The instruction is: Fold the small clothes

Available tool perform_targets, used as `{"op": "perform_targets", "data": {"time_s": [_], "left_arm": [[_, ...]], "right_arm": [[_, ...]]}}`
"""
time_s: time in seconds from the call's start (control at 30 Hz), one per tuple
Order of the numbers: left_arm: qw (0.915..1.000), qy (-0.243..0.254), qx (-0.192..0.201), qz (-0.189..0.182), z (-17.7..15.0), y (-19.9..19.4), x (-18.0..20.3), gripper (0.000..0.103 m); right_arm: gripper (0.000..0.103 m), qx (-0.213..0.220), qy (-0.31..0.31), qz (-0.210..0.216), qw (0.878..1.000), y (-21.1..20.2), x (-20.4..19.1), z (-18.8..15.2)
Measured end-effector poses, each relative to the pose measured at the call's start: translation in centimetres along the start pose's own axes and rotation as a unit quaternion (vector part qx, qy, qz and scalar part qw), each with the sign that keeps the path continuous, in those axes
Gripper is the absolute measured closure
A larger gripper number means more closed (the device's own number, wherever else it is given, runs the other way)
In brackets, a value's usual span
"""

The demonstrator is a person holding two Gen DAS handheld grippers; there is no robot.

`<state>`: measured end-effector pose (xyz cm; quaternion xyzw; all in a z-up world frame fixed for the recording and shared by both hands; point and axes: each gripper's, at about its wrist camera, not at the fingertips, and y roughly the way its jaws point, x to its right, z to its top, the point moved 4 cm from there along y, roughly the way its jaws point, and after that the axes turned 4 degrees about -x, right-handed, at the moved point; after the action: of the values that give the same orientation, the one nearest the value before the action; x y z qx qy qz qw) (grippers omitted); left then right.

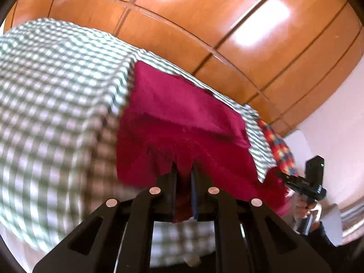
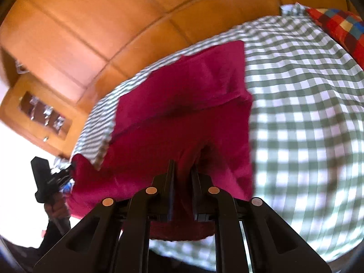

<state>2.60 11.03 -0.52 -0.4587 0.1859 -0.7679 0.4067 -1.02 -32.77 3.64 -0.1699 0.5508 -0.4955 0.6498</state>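
Note:
A crimson red garment [image 1: 182, 118] lies on a bed covered with a green and white checked sheet [image 1: 56, 91]. My left gripper [image 1: 183, 170] is shut on the garment's near edge and lifts it off the sheet. My right gripper [image 2: 183, 166] is shut on the same garment [image 2: 182, 95] at its other near corner. The far part of the cloth lies flat with a fold line across it. The right gripper also shows in the left wrist view [image 1: 302, 182], and the left gripper in the right wrist view [image 2: 52, 177].
A multicoloured checked cushion [image 2: 341, 29] lies on the checked sheet [image 2: 307, 113] at the far side. Glossy wooden wardrobe doors [image 1: 227, 22] stand behind the bed. A small wooden cabinet with a glass door [image 2: 43, 111] stands at the left.

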Motion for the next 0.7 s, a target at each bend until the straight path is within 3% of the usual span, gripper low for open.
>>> {"op": "perform_targets", "data": {"time_s": [0.13, 0.2, 0.23, 0.27, 0.3, 0.33, 0.5, 0.67, 0.7], "left_arm": [[0.9995, -0.024, -0.008, 0.021, 4.3, 3.9, -1.5, 0.093], [0.9986, -0.049, -0.008, 0.019, 6.1, 5.5, -2.2, 0.086], [0.9979, -0.061, -0.004, 0.023, 6.6, 5.9, -2.5, 0.078], [0.9972, -0.071, -0.001, 0.022, 7.1, 6.2, -2.8, 0.059], [0.9966, -0.081, 0.003, 0.015, 7.5, 6.5, -2.9, 0.051], [0.9954, -0.093, 0.017, 0.015, 8.0, 6.2, -3.5, 0.049], [0.9949, -0.081, 0.027, 0.053, 6.8, 4.8, -5.2, 0.046], [0.9972, -0.029, -0.019, 0.066, 1.9, 5.6, -5.3, 0.046], [0.9974, -0.026, -0.028, 0.062, 0.7, 5.8, -5.2, 0.047]], "right_arm": [[0.091, 0.004, 0.026, -0.017, 1.0, 2.1, 1.0, 3.0], [0.087, 0.009, 0.035, -0.018, 0.999, 2.5, 1.7, 3.7], [0.069, 0.009, 0.046, -0.001, 0.999, 2.7, 2.0, 4.2], [0.053, 0.01, 0.054, 0.013, 0.998, 3.1, 2.0, 4.8], [0.021, 0.02, 0.065, 0.02, 0.997, 2.6, 2.4, 5.1], [0.015, 0.036, 0.072, 0.023, 0.996, 2.1, 2.6, 5.4], [0.015, 0.04, 0.067, 0.008, 0.997, 0.2, 4.1, 3.3], [0.015, 0.011, 0.038, -0.024, 0.999, 0.6, 4.9, -1.3], [0.02, 0.006, 0.028, -0.032, 0.999, 1.1, 4.7, -1.7]]}}
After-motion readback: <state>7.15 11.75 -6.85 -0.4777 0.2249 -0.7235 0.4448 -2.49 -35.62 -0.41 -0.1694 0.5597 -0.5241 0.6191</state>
